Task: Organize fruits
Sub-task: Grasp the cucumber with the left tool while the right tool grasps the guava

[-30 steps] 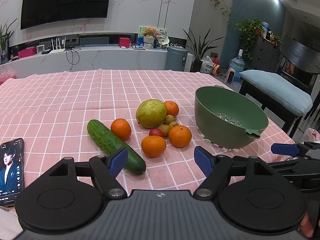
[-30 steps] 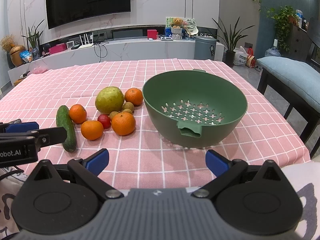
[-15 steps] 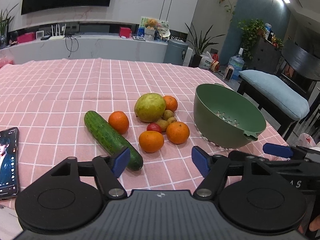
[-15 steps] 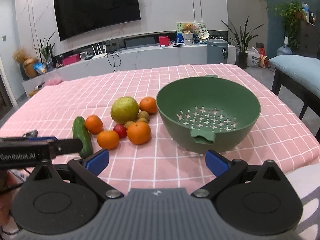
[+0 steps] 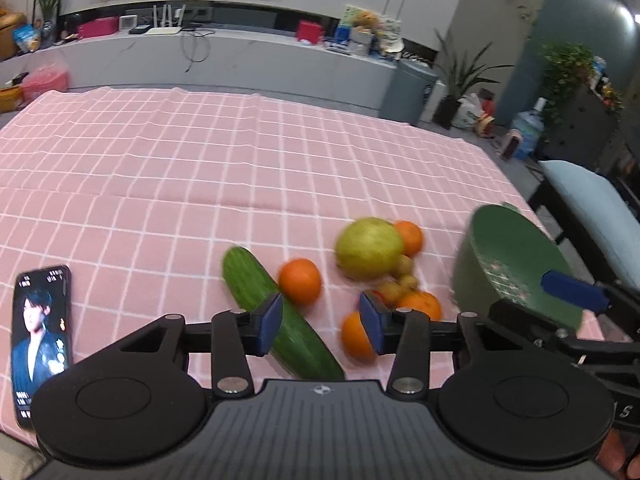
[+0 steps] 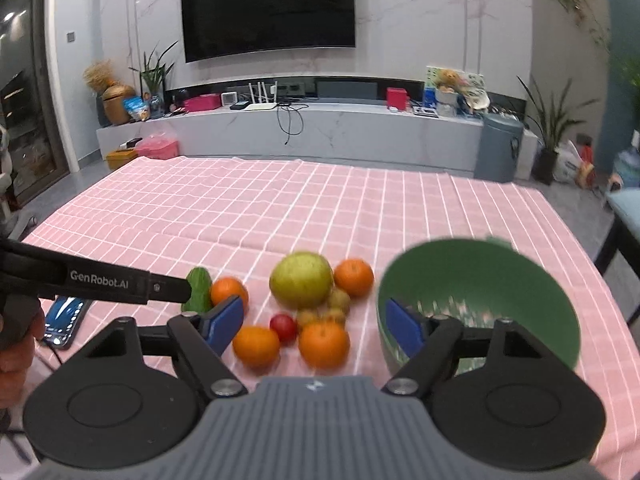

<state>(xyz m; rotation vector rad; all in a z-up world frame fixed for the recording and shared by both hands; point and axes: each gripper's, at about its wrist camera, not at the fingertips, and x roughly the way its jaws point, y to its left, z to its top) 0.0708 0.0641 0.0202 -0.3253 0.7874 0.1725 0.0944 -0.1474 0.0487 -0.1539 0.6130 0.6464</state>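
Pink checked cloth covers the desk [image 6: 320,200] I am working over, with a wall-mounted black television [image 6: 268,8] and a long grey media shelf [image 6: 320,120] behind it.

The fruit sits in a loose cluster near the middle-right of the cloth: a large yellow-green pear-like fruit [image 6: 301,279] at the back, a round orange mandarin [image 6: 353,277] touching its right side, and a few small brownish-yellow fruits [image 6: 338,300] just in front. Nearer me are a small red fruit [image 6: 283,327] and two more mandarins [image 6: 324,345], with a fourth mandarin [image 6: 229,290] off to the left beside a long dark green cucumber [image 5: 276,316] lying diagonally.

A deep green plastic colander bowl [image 6: 532,280] stands just right of the cluster; I see only its perforated floor inside, though motion blur softens it.

My left tool [image 5: 320,322] hangs with its blue pads apart, over the cucumber and near mandarins. My right tool [image 6: 318,322] is also spread wide, holding nothing, in front of the fruit and bowl. A black smartphone with a lit screen [image 5: 40,332] lies at the desk's left edge.
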